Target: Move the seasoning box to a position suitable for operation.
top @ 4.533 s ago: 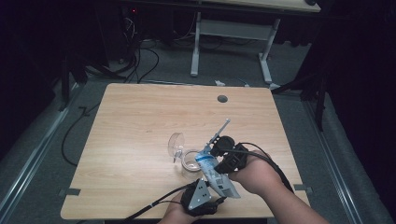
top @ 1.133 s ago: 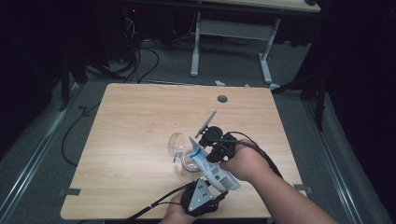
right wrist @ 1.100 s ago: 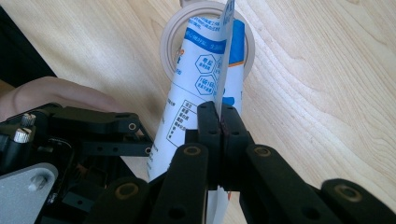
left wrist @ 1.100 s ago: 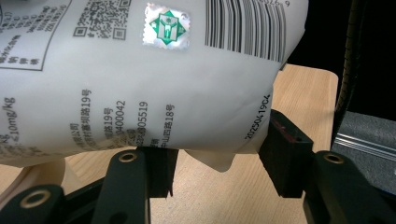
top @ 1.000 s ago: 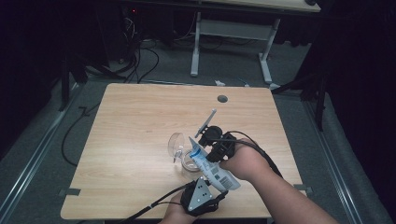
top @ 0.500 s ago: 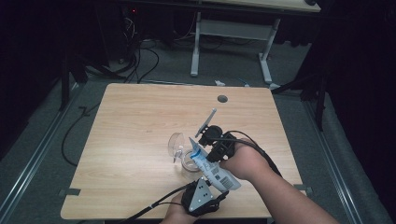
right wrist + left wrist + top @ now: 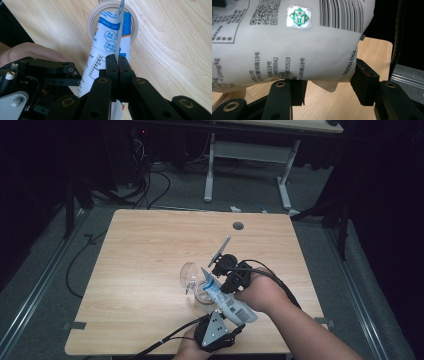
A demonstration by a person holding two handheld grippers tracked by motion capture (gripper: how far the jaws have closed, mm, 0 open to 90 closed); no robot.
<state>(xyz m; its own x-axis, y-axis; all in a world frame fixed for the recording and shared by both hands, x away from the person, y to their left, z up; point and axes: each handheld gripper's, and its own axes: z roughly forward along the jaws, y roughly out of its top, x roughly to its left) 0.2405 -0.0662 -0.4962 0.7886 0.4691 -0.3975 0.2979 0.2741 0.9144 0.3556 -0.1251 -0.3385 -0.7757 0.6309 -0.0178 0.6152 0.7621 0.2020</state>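
Right gripper (image 7: 117,62) clamped shut on pouch (image 7: 227,301) edge; left gripper (image 7: 327,86) part-open around pouch bottom. Since a few seconds ago pouch tipped further over jar (image 7: 204,292); pouring probably underway.

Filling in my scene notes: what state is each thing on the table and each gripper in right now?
White pouch: lifted, tilted, top end over the glass.
Glass: lying on its side on the table.
Tape ring: flat on the table, under the pouch's end.
Left gripper: jaws around the pouch's lower end.
Right gripper: shut on the pouch's edge.
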